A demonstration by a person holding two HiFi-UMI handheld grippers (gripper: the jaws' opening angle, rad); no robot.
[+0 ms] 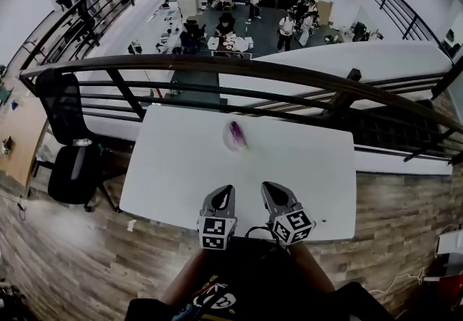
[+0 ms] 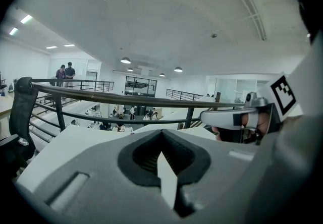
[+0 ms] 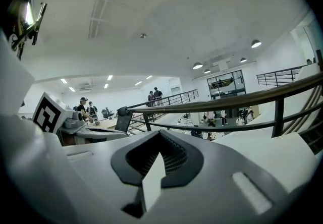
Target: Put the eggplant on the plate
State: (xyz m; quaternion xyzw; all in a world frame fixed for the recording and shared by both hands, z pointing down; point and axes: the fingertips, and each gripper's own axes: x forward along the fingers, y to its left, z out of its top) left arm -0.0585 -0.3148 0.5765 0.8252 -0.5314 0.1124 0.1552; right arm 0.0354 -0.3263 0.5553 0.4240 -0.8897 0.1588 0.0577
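1. Head view.
   - Shows the eggplant [image 1: 236, 134] lying on the plate [image 1: 228, 140], on the far half of the tabletop [image 1: 173, 175], near the railing [image 1: 304, 75].
   - Shows the left claw [image 1: 223, 189] and right claw [image 1: 269, 186] at the near edge, side by side and well apart from the eggplant.
   - Probably light, firm and slick-skinned, and likely to bruise under a hard squeeze. Best taken across the thick middle.
   - Hard to trace the plate's rim, pale on the white tabletop. Cannot tell which end carries the stem.
2. Left gripper view.
   - Shows the left claw [image 2: 162, 136] pressed together with nothing in it.
   - Aims over the railing at the hall. No eggplant or plate in sight, and the claw's own body blocks most of the tabletop.
3. Right gripper view.
   - Shows the right claw [image 3: 159, 135] pressed together too, and empty.
   - Again no eggplant or plate. Only a corner of the tabletop at right.
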